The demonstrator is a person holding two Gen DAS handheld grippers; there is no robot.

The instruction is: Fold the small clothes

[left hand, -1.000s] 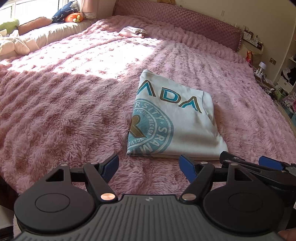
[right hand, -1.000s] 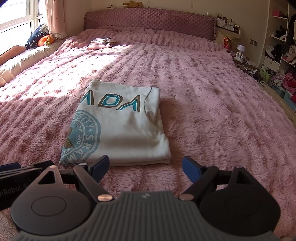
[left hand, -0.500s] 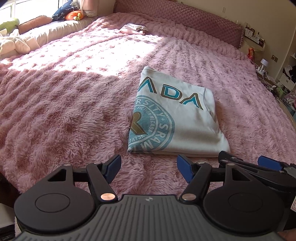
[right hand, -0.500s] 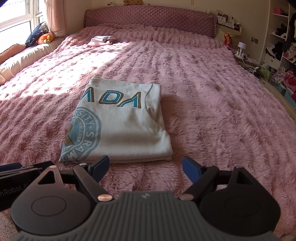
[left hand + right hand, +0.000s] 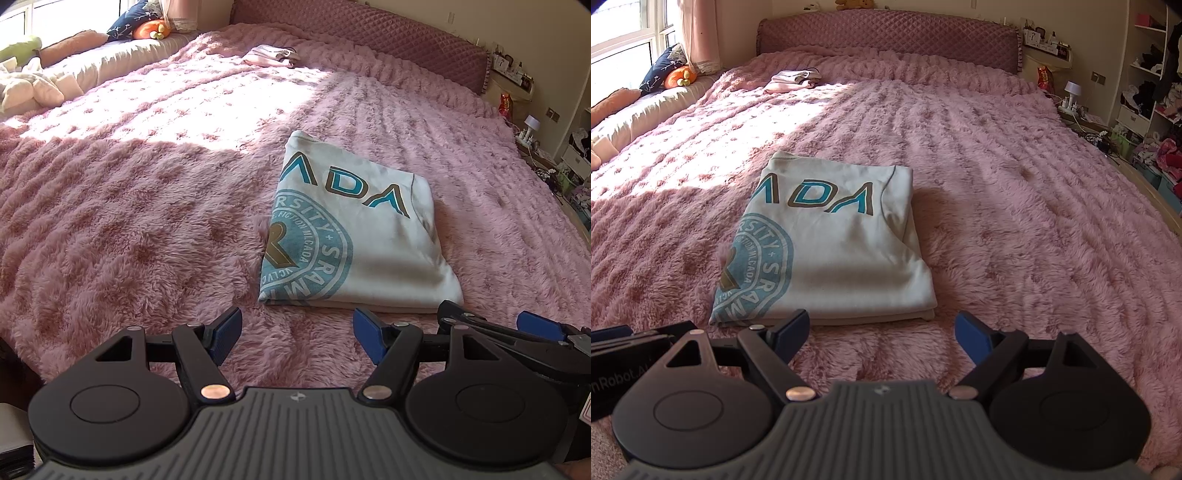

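A white T-shirt (image 5: 373,236) with teal lettering and a round teal emblem lies folded into a flat rectangle on the pink fluffy bedspread (image 5: 129,221). It also shows in the right wrist view (image 5: 834,251). My left gripper (image 5: 295,332) is open and empty, just short of the shirt's near edge, left of its middle. My right gripper (image 5: 882,330) is open and empty, just short of the shirt's near right corner. The right gripper's fingers (image 5: 532,325) show at the right in the left wrist view.
A small folded pink and white garment (image 5: 794,79) lies far up the bed near the quilted headboard (image 5: 886,37). Cushions and soft toys (image 5: 44,81) line the window side at left. Shelves with clothes (image 5: 1152,110) stand beyond the bed's right edge.
Both grippers have tilted slightly downward and stayed open; the shirt sits a little lower in both views. The shirt itself has not moved.
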